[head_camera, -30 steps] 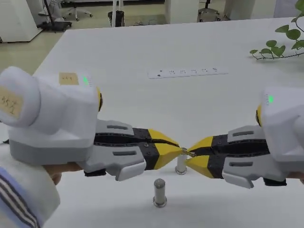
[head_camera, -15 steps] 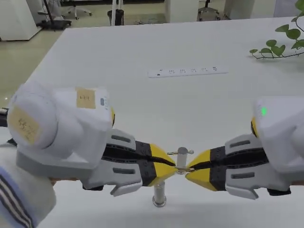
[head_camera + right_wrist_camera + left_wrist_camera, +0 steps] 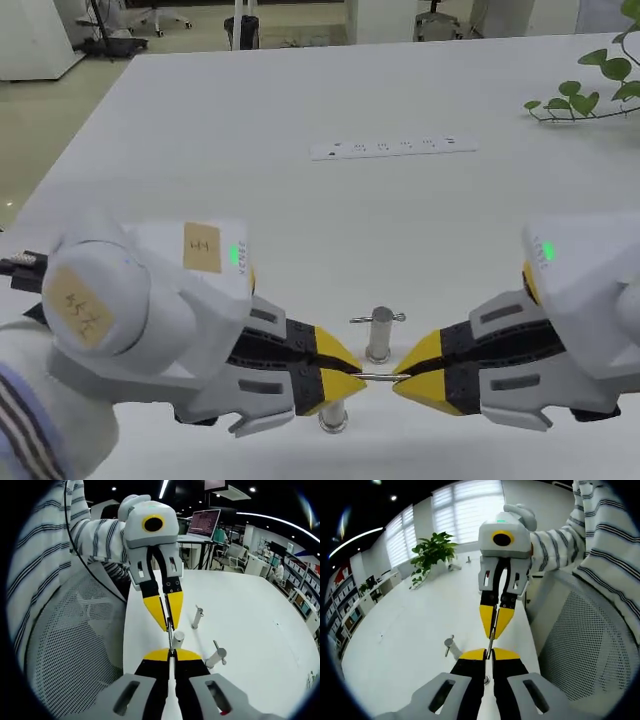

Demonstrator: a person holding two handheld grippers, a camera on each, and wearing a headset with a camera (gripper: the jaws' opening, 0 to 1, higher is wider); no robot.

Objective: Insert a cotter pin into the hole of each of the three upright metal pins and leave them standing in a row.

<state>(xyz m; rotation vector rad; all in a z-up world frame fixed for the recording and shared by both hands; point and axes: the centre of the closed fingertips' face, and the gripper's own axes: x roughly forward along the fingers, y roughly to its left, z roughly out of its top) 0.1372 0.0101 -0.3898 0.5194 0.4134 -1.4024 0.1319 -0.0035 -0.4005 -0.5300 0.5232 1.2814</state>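
A thin cotter pin (image 3: 378, 377) lies level between my two grippers, and both have their jaws closed on its ends. My left gripper (image 3: 352, 379) comes in from the left and my right gripper (image 3: 402, 378) from the right, tip to tip. Just behind them an upright metal pin (image 3: 378, 338) carries a cotter pin (image 3: 378, 318) through its top. A nearer upright pin (image 3: 333, 415) stands below the tips, partly hidden by the left gripper. In the right gripper view, three upright pins show: a middle one (image 3: 178, 638), a far one (image 3: 198, 618) and a cross-pinned one (image 3: 217, 656).
A white power strip (image 3: 392, 148) lies across the middle of the white table (image 3: 250, 150). A potted plant's leaves (image 3: 590, 95) reach in at the far right. A mesh chair (image 3: 75, 645) and a person's striped sleeve (image 3: 95, 535) sit near the table's front edge.
Both grippers have moved toward the near edge with the cotter pin between them, from in front of the far pin to above the near one. The far pin with its cotter pin now shows.
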